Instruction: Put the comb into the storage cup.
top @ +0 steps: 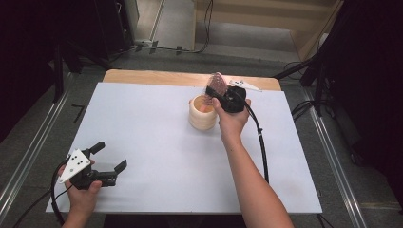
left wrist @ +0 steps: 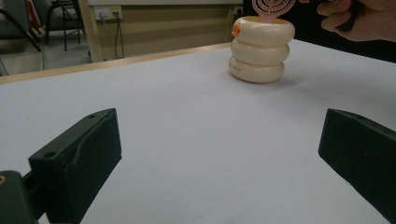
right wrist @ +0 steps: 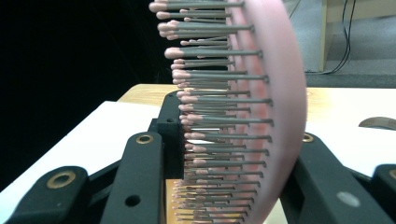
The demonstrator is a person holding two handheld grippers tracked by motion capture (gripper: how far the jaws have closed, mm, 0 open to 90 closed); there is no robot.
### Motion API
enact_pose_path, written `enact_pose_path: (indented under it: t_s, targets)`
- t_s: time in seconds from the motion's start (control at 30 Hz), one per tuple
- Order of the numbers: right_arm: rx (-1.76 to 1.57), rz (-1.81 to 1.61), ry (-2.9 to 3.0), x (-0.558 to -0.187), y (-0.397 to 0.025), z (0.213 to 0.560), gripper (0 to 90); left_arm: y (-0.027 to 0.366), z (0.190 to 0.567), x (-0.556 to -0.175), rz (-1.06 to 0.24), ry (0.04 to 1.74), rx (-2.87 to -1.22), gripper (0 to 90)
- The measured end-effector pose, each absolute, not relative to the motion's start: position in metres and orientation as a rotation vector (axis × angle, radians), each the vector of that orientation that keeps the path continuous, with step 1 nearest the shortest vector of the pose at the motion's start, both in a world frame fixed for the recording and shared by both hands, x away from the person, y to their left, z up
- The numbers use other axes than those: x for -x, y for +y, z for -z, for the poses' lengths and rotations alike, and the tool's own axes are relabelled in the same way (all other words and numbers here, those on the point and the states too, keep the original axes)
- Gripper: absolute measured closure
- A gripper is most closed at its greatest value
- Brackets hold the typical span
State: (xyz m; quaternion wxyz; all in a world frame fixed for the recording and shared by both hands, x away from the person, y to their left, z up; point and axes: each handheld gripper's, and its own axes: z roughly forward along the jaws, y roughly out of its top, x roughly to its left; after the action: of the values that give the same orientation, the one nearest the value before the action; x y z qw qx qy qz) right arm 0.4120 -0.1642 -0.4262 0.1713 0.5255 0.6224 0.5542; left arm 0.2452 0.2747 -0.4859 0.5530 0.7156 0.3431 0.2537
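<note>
Left gripper (top: 109, 161) at near-left of the white table (top: 157, 142), jaws spread wide, holding nothing; cream ribbed holder (top: 203, 113) far-centre; right gripper (top: 215, 91) clamps pink hairbrush (top: 219, 84) just above the holder's mouth.

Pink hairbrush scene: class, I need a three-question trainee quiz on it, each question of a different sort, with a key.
1. True or false: the right hand-held gripper is shut on the pink hairbrush.
2. Where is the brush head? A) flat on the white table B) above the cream ribbed holder C) between the left jaws
3. Fill in: the left hand-held gripper has its jaws ____.

Key
1. True; the right gripper view shows the jaws either side of the bristled head.
2. B; the left gripper view shows it over the holder's mouth.
3. Open, with nothing between them.
</note>
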Motion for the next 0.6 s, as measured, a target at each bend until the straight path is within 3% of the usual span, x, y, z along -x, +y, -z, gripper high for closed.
enact_pose_path:
  t_s: [0.17,0.6]
  targets:
    - [-1.537,-1.585,1.767,-0.415,-0.170,0.428,58.9,0.275,0.486,-0.245,-0.600,0.811,-1.693,0.0]
    - [-1.526,-1.509,1.831,-0.412,-0.179,0.424,14.2,0.275,0.486,-0.245,-0.597,0.810,-1.692,0.0]
